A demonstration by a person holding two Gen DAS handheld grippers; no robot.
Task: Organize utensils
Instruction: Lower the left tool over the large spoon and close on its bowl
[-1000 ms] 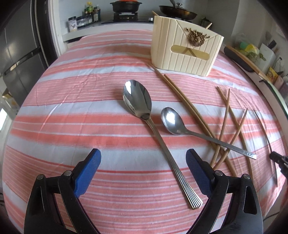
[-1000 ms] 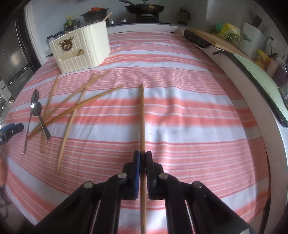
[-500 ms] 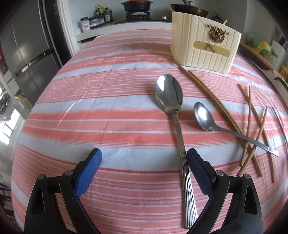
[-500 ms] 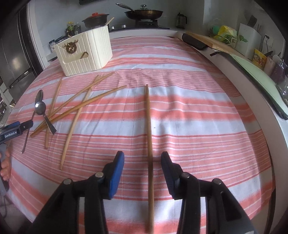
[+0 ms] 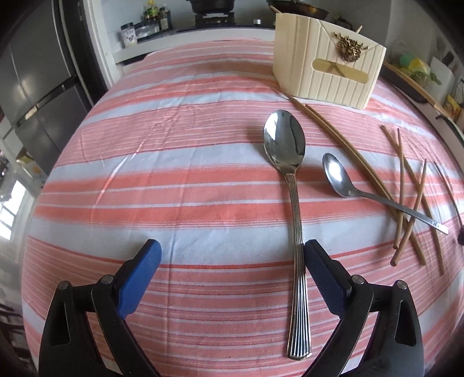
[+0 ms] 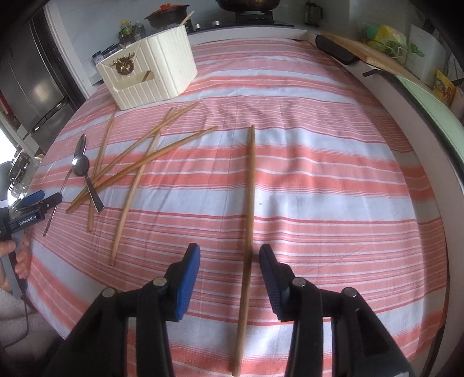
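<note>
My left gripper (image 5: 230, 249) is open low over the striped tablecloth (image 5: 174, 174), nothing between its fingers. The large spoon (image 5: 285, 142) lies bowl-up, its ribbed handle running just inside the right finger (image 5: 322, 269). A small spoon (image 5: 336, 175) rests to its right, on several loose chopsticks (image 5: 403, 188). The cream utensil holder (image 5: 324, 69) stands at the back. My right gripper (image 6: 229, 255) is open, and one wooden chopstick (image 6: 249, 203) lies flat on the cloth between its pads, untouched. In the right wrist view the left gripper (image 6: 47, 198) shows at the far left.
A stove with pots (image 5: 211, 8) and jars stands behind the table, and a fridge (image 5: 32, 72) is at the left. A cutting board (image 6: 365, 52) and packets sit along the right counter. A person's hand (image 6: 17, 255) holds the left gripper at the table's near-left edge.
My right gripper has opened and let go of the chopstick, which now lies on the cloth. My left gripper shifted left, so the large spoon's handle sits by its right finger.
</note>
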